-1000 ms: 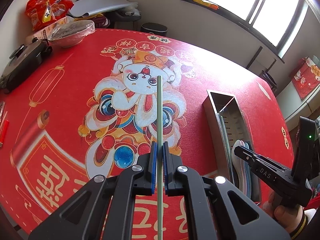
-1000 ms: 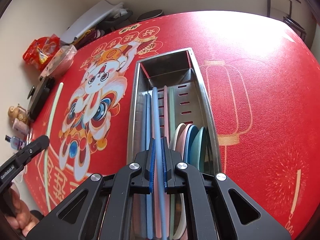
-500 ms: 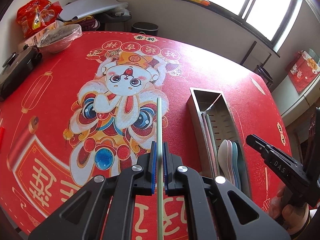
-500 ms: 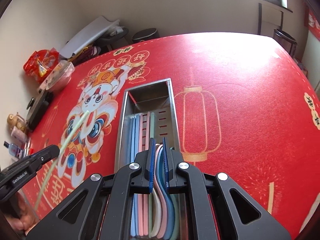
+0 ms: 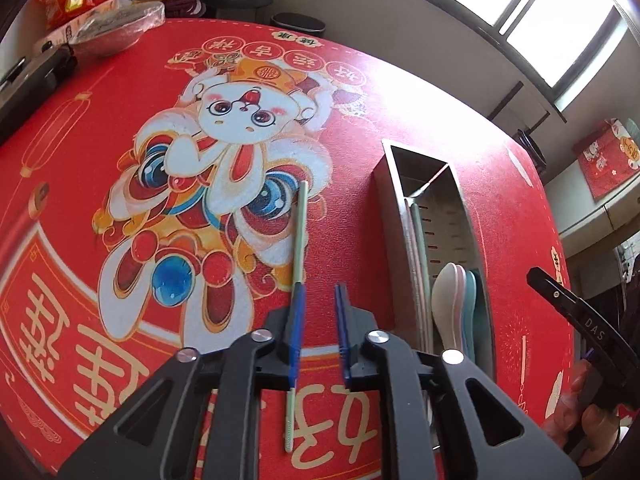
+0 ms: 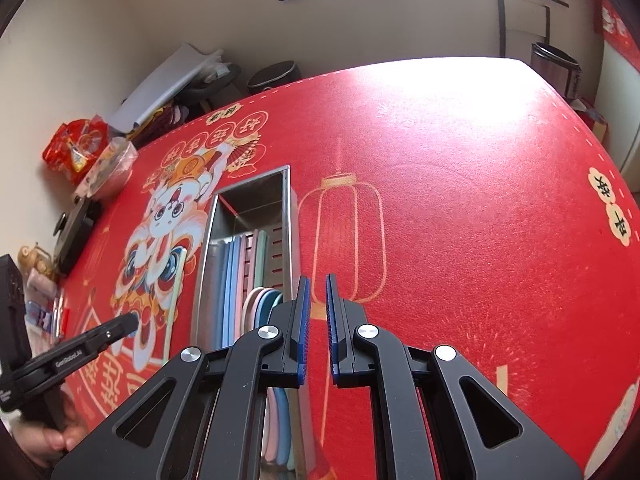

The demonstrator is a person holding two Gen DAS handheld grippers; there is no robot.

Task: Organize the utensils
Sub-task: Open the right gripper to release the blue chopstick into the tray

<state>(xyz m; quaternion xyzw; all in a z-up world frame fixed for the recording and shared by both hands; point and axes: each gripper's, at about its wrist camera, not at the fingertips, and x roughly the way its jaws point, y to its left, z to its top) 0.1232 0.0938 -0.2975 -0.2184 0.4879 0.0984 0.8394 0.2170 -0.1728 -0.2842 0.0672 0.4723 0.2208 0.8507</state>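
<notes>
Left wrist view looks down on a round table under a red cloth (image 5: 400, 92) printed with a cartoon lion-dancer and gold characters. Windows line the far wall, and a wrapped bowl (image 5: 116, 28) and snack bags crowd the far left edge. The left gripper (image 5: 320, 320) stands with its blue pads apart; one pale green chopstick (image 5: 298, 240) runs along the inner face of the left pad and on past the fingertips, though whether it lies on the cloth cannot be told. To the right sits a long steel utensil tray (image 5: 404, 208) holding chopsticks laid lengthwise and three or four pastel spoons (image 5: 448, 300) at its near end. Open cloth lies between chopstick and tray.

Right wrist view shows the same cloth running wide and bare to the right, its dashed border near the table edge, a bin (image 6: 554, 64) beyond. The right gripper (image 6: 318, 324) hangs just right of the tray (image 6: 288, 208), its pads a narrow gap apart and nothing between them. Inside the tray lie about four chopsticks (image 6: 240, 276) — blue, pink, green. The green chopstick (image 6: 176, 292) shows left of the tray, by the left gripper's tip (image 6: 120, 326).
</notes>
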